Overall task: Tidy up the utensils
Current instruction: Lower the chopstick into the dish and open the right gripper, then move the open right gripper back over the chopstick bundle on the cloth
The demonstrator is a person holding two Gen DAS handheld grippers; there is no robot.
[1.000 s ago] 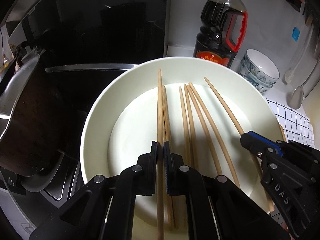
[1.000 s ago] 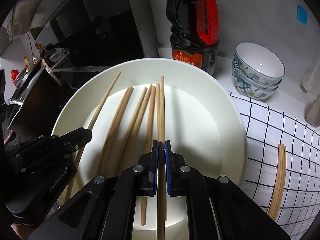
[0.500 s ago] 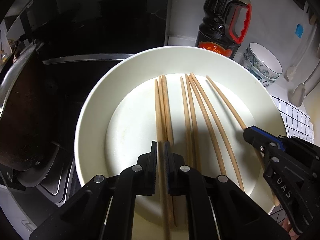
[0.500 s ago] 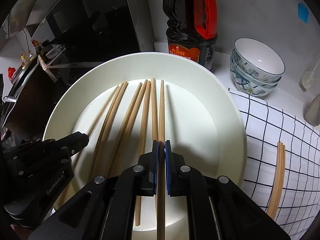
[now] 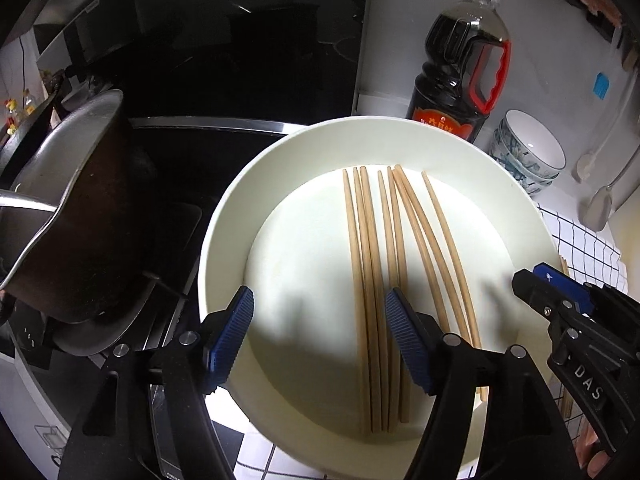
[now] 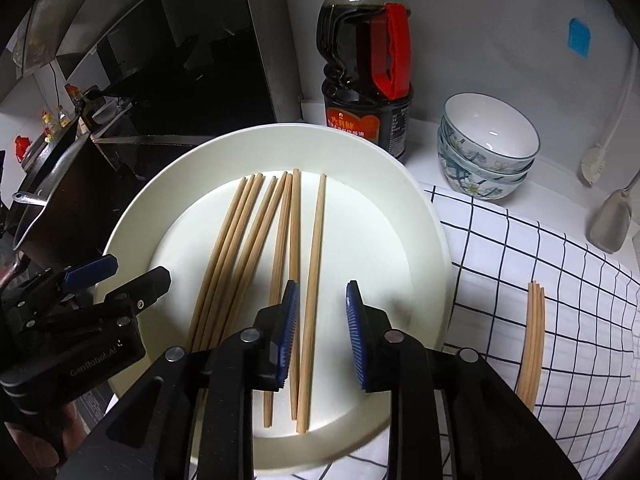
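**Both claws let go over the plate**

The left claw (image 5: pixel 320 336) stood released, jaws wide, with nothing pressed between its pads. The right claw (image 6: pixel 322 332) was also released, less widely; one chopstick (image 6: pixel 314 280) lay between its pads, seemingly untouched. Both had just been opening.

The chopsticks (image 5: pixel 384 280) lay roughly side by side in the plate (image 5: pixel 224 240), which sat at the desk's edge beside the stove, partly on the checked cloth (image 6: pixel 540 260). A further bundle (image 6: pixel 534 340) rested on that cloth, well apart.

They looked light, stiff and smooth, likely to roll or slip on the glazed plate; a hold near the thick ends, squarely across the shaft, seemed safest.

A second earlier each claw was clenched on a chopstick; now those sticks lay flat among the others.
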